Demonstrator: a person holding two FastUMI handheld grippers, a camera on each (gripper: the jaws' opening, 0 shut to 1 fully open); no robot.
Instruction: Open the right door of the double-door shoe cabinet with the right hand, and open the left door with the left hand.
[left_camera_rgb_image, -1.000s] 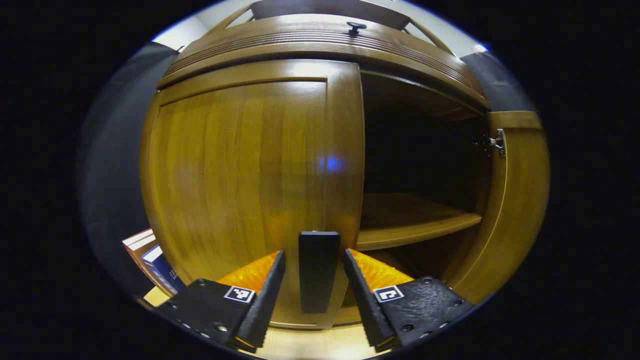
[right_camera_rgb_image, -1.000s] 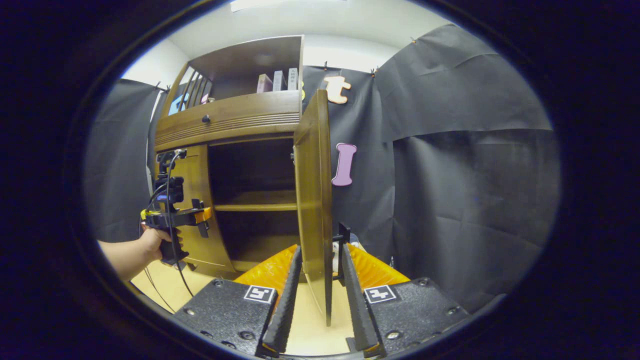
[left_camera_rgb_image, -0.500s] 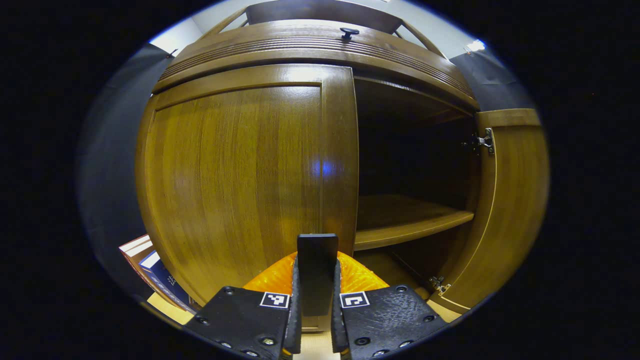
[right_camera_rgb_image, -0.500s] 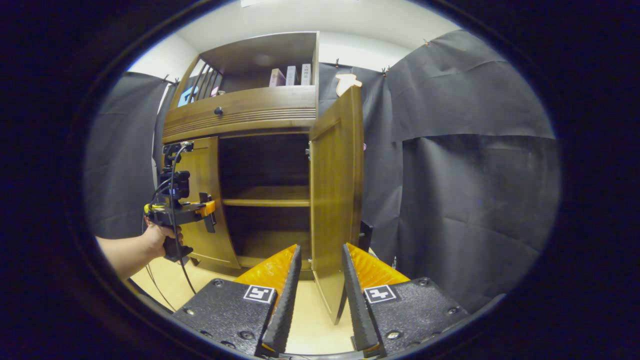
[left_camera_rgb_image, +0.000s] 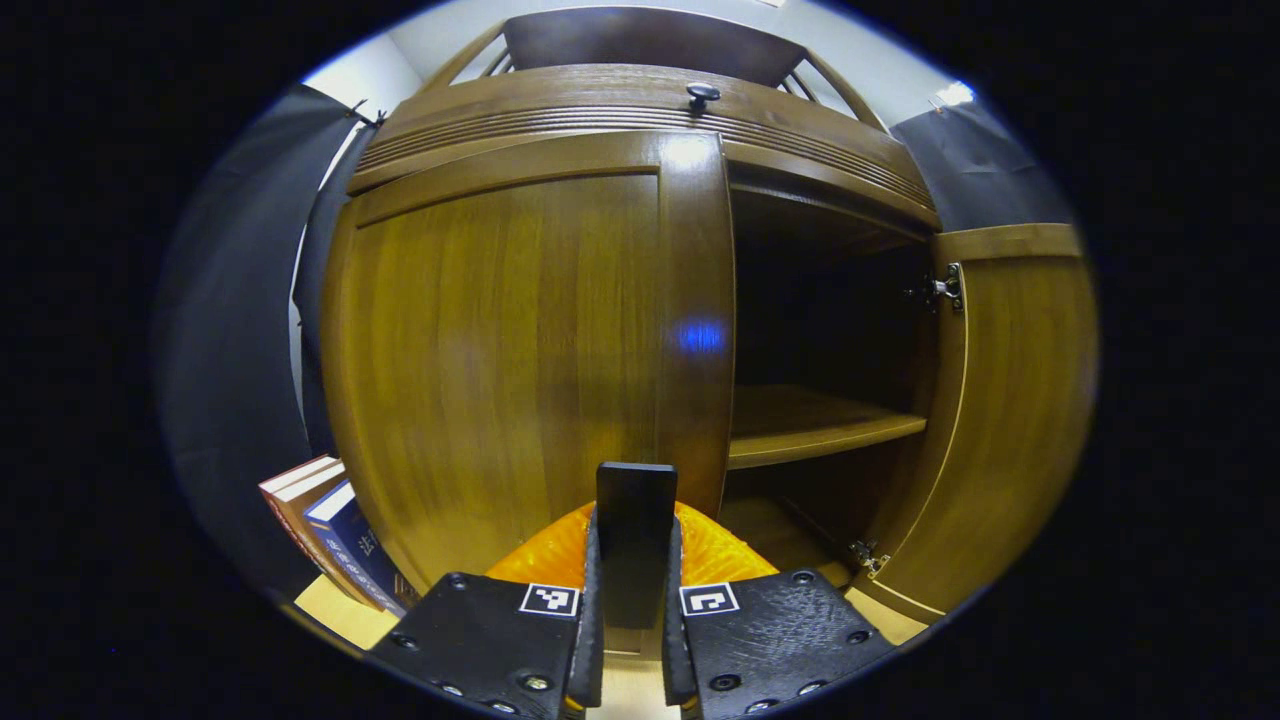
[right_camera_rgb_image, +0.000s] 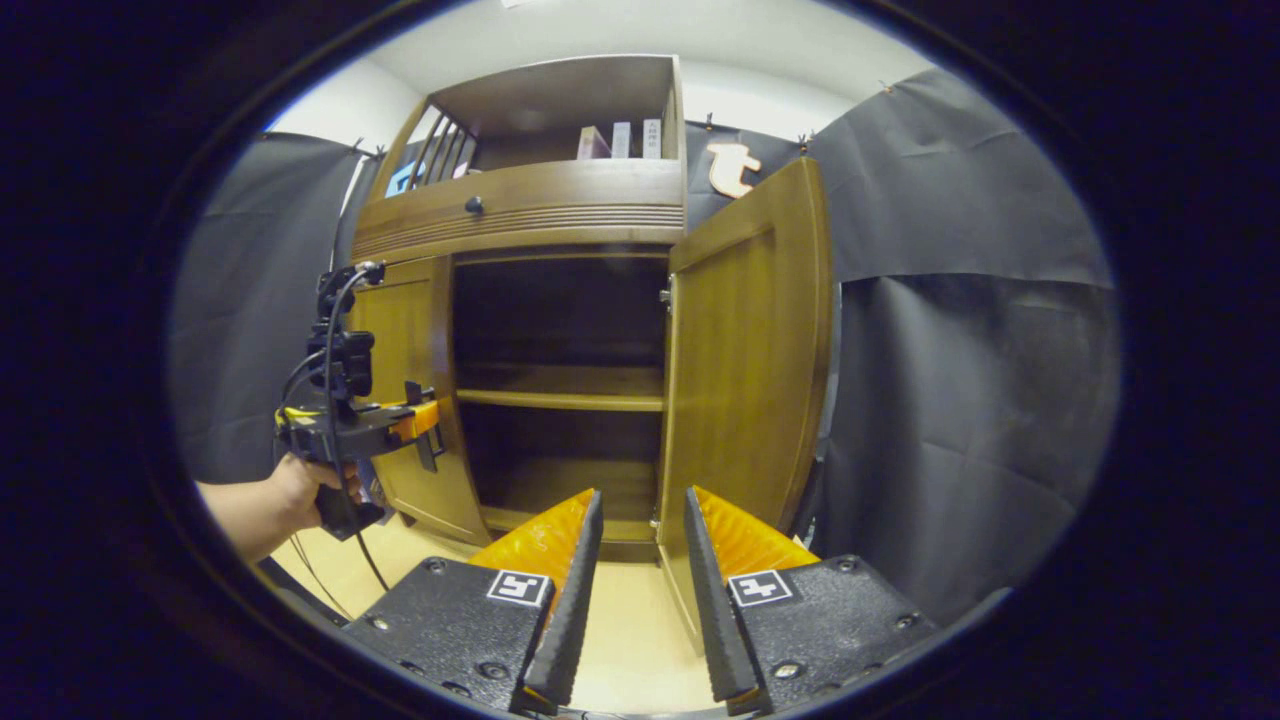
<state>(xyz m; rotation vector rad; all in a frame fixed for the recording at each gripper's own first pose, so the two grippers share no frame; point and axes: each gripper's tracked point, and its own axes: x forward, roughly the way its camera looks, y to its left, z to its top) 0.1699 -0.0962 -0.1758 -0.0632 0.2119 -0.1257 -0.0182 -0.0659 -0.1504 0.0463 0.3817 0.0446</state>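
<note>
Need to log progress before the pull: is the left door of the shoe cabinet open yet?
Barely, if at all. The left door sits roughly flush under the drawer front, and the left gripper is shut on its handle.

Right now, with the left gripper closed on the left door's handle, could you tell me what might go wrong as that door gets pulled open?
1. The left gripper pinches only the slim handle; an off-line pull could let it slip.
2. The books lean beside the left door, so its swing might knock them.
3. The right gripper hangs open close by the right door and might bump it.
</note>
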